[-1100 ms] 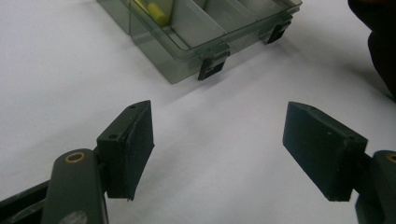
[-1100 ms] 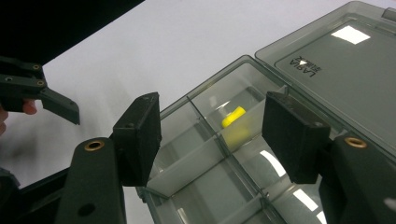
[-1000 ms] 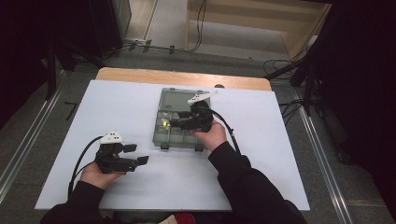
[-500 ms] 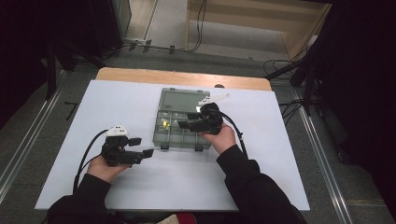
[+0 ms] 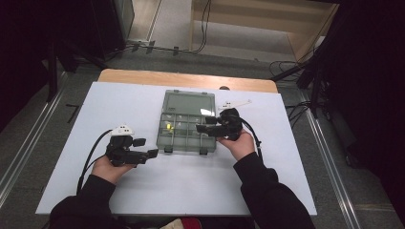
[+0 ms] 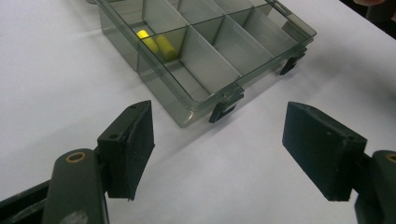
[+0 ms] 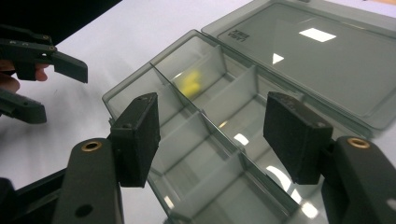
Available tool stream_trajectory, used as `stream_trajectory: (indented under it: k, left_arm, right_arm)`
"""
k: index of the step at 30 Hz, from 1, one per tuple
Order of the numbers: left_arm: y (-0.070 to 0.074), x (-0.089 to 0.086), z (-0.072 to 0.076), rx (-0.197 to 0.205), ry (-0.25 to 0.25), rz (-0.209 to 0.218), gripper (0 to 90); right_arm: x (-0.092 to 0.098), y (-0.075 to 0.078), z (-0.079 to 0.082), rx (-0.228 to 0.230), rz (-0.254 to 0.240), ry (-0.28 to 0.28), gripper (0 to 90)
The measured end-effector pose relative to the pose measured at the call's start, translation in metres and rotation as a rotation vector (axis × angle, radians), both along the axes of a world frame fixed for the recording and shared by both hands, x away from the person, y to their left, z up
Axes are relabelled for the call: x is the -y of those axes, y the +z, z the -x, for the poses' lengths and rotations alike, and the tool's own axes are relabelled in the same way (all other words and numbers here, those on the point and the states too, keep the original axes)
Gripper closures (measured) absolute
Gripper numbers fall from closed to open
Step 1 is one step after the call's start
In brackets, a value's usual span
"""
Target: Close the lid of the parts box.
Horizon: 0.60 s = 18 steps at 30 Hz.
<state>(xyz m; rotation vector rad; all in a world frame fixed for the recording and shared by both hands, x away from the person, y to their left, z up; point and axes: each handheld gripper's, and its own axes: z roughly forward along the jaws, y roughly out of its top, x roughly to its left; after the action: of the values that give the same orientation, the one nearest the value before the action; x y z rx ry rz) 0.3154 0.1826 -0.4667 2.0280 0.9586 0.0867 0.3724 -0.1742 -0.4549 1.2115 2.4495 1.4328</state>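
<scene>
Your right gripper (image 5: 203, 127) hangs over the smoky translucent plastic compartment box (image 5: 187, 125) at the middle of the white table sheet (image 5: 71, 124), jaws spread wide with nothing between them. Held there and pointing toward nine o'clock, it looks lined up to reach into the compartments, most likely for the small yellow cylindrical piece (image 5: 168, 127) in a cell near the box's left side.

Your left gripper (image 5: 148, 150) sits at about eight o'clock from the box, just off its near-left corner and apart from it — jaws likewise wide and empty. Parked low beside the corner, it seems placed to steady the box or to wait its turn.

The box's clear hinged lid (image 5: 187, 101) lies folded flat toward twelve o'clock, which leaves every cell open from above.

From the high view you get the layout, but the yellow piece is a mere speck. The left gripper view shows it as two short yellow rods (image 6: 155, 43) lying side by side in one cell, plus the two black latches (image 6: 225, 106) on the box's near wall. The right gripper view looks down through the dividers — the yellow piece (image 7: 192, 83) blurs behind a wall there — and shows the left gripper's jaws (image 7: 42, 81) off at ten o'clock.
</scene>
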Motion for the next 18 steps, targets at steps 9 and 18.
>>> stream_trajectory:
  k: [9,18]
  left_arm:
    - [0.002,0.002,-0.01,0.006,0.037,0.01,25.0]
    - [0.006,0.012,-0.029,0.024,0.059,-0.006,25.1]
  right_arm:
    - [0.025,0.0,0.006,0.011,-0.009,-0.042,34.7]
    - [0.038,-0.007,0.005,0.007,-0.006,-0.082,34.7]
